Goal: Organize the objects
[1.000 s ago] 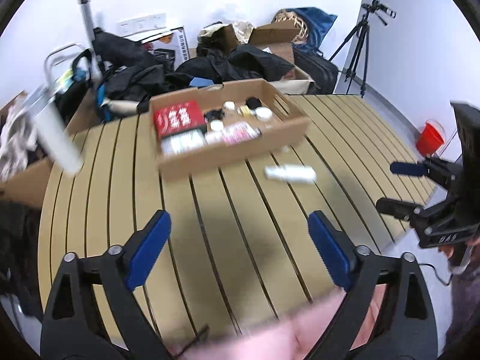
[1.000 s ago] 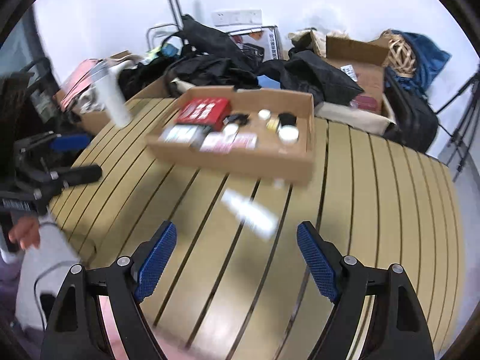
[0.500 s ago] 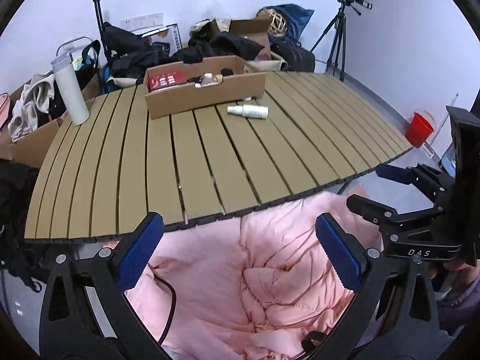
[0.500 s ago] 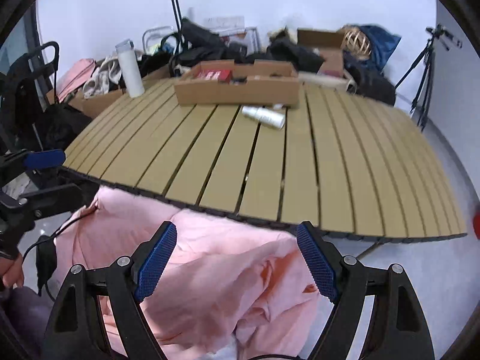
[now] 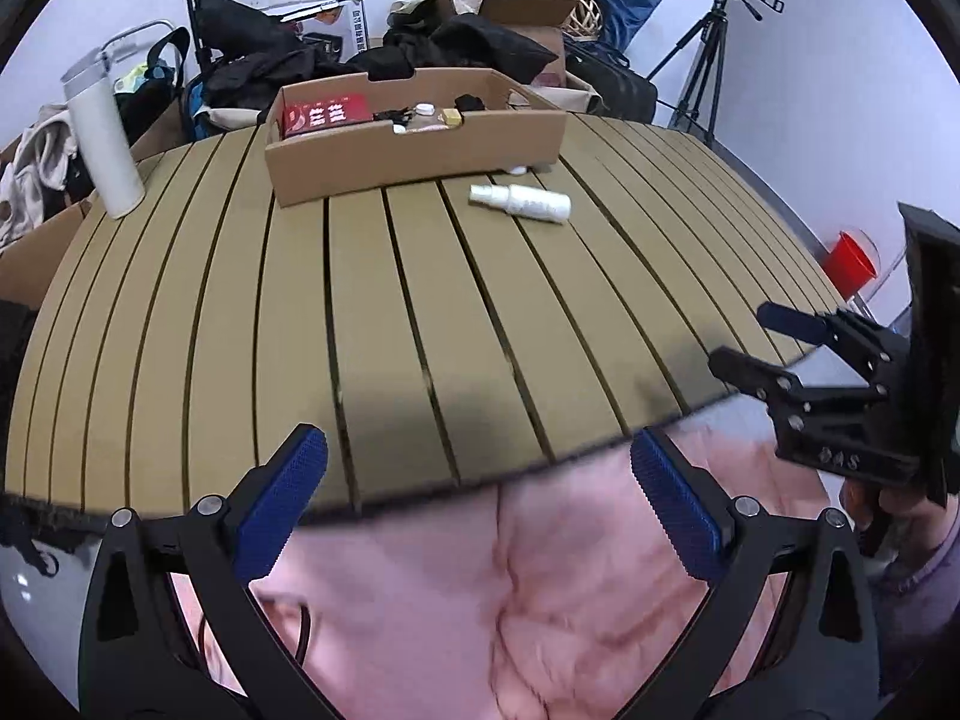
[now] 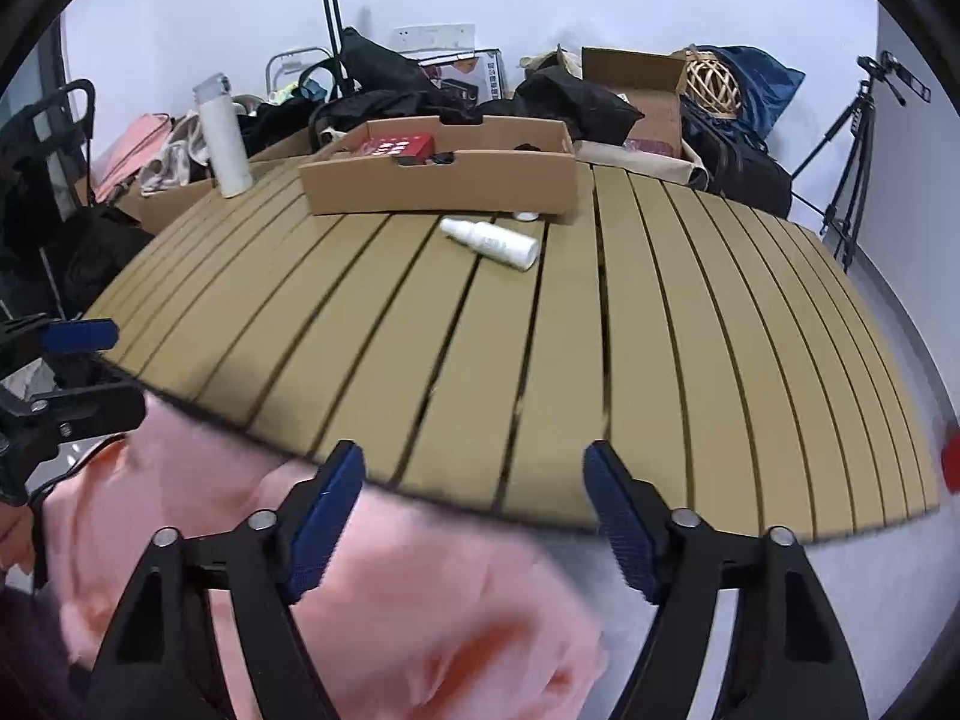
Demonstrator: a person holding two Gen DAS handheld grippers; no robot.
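1. Tan slats make up the bench point(image 5: 372, 324) in the left wrist view. The left gripper point(image 5: 480, 504) hangs over its near edge, above pink fabric point(image 5: 510, 612), jaws spread wide with nothing between them.
2. Same view: a white spray bottle point(image 5: 521, 201) lies on its side on the bench, just in front of the cardboard box point(image 5: 414, 150), which holds a red packet point(image 5: 324, 113) and small items. A white tumbler point(image 5: 105, 138) stands upright at the far left. The right gripper point(image 5: 762, 336) shows at the right edge.
3. Right wrist view: the right gripper point(image 6: 474, 510) is over the bench's near edge, jaws apart, closing on nothing.
4. Same view: the spray bottle point(image 6: 491, 242) lies near the box point(image 6: 441, 186); the tumbler point(image 6: 223, 138) stands to its left.
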